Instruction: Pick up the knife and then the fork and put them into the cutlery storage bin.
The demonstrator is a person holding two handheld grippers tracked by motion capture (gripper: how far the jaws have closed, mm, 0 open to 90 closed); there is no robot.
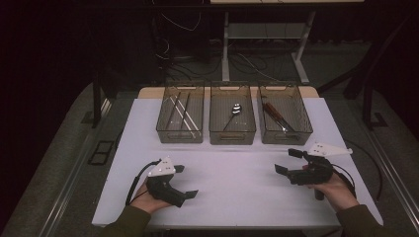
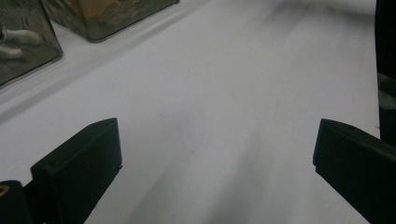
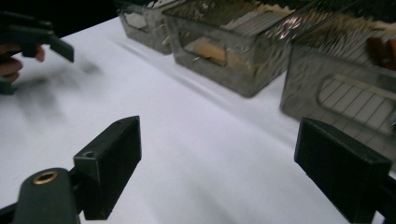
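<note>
Three clear bins (image 1: 232,129) along the surface's far edge hold chopsticks (image 1: 180,111), a spoon (image 1: 234,112) and a brown-handled utensil (image 1: 276,116). The sorting looks finished. Left gripper (image 1: 185,181) and right gripper (image 1: 288,161) rest near the front edge, jaws wide, empty.

Three bins in a row at the far edge of the table (image 1: 237,192), left bin (image 1: 180,114) holding chopsticks (image 1: 182,111), middle bin (image 1: 232,114) a spoon (image 1: 234,112), right bin (image 1: 285,114) a knife (image 1: 276,116), left gripper (image 1: 184,181) and right gripper (image 1: 287,161) nearer, well apart.
</note>
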